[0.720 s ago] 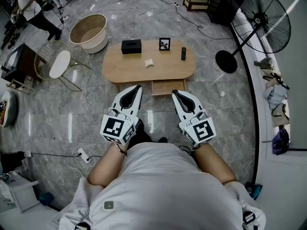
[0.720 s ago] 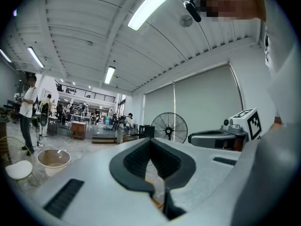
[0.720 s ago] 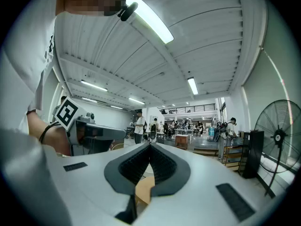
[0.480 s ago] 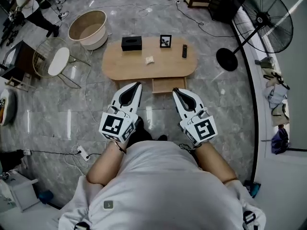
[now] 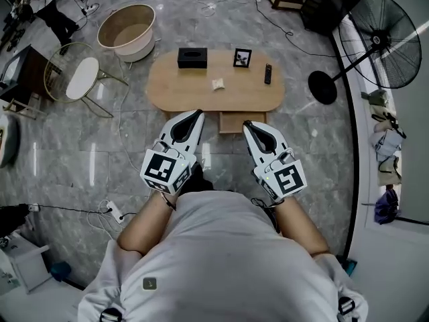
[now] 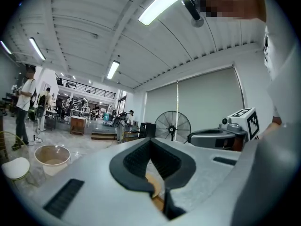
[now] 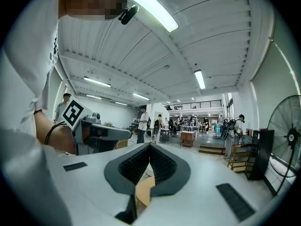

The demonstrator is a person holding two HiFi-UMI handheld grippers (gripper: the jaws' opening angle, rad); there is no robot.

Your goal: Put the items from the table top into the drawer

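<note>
The shiny grey floor (image 5: 322,153) fills most of the picture. The long wooden table (image 5: 181,89) with round ends stands in the upper middle. A big black fan (image 5: 385,39) is at the upper right. A round tub (image 5: 126,35) is at the upper left, with a white round chair (image 5: 82,86) just below it.

In the middle of the picture the person holds out two tongs, with their tips just under the table's lower edge. The left tongs (image 5: 194,116) are pressed together and hold nothing. The right tongs (image 5: 248,125) are pressed together too, and are also empty.

The drawer (image 5: 231,121) sticks out open from the table, between the two tips.

All the things are on the table:
- a black box (image 5: 192,58)
- a picture frame (image 5: 242,58)
- a black remote (image 5: 268,74)
- a small white thing (image 5: 218,84) near the middle
</note>
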